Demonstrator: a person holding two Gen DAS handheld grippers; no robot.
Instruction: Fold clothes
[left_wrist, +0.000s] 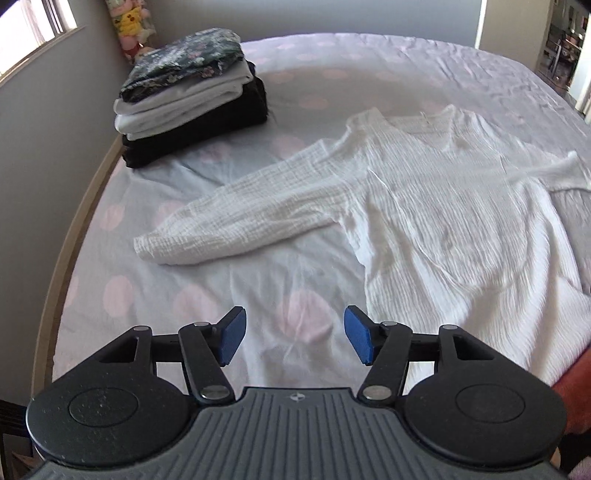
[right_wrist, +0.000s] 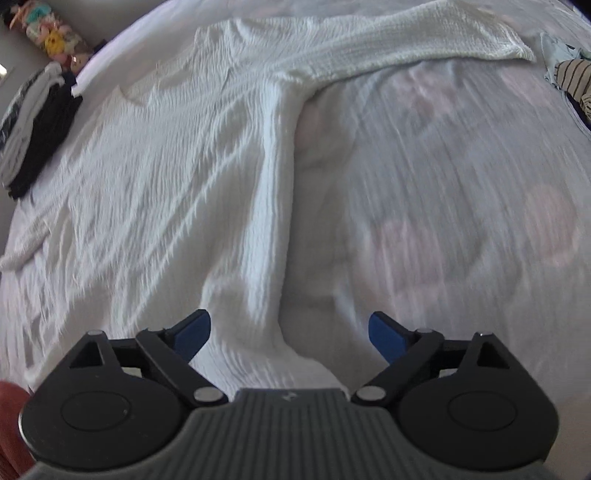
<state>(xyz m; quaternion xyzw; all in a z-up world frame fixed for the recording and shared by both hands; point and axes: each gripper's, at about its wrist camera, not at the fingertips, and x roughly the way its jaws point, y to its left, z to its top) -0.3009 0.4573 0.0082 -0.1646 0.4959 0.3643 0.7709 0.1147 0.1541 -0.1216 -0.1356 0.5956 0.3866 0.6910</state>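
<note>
Looking across the bed (left_wrist: 258, 369), I see a white long-sleeved top (left_wrist: 443, 221) spread flat on the spotted sheet, one sleeve (left_wrist: 229, 225) reaching out toward the stack of folded clothes (left_wrist: 195, 99) near the far corner, the other sleeve (right_wrist: 406, 48) thrown out the opposite way. The left gripper (left_wrist: 294, 339) hovers over bare sheet just beside the top's lower edge, its blue pads well apart with nothing between them. The right gripper (right_wrist: 290, 334) hangs over the top's side hem, opened wide; cloth lies below the gap, but the pads do not seem to press on it, though that view is smeared and I would not swear to it. No fold looks begun on this piece. The trouble I would expect comes from the crinkled, thin fabric: a pinch taken too deep could gather the sheet along with the top and drag both, while a shallow one might catch only the upper layer and leave the lower behind, so the fold comes out lopsided. The body already carries ridges and wrinkles, and folding over them would lock the creases in. A sleeve swung across carelessly could brush the nearby stack and tip its top layers.
</note>
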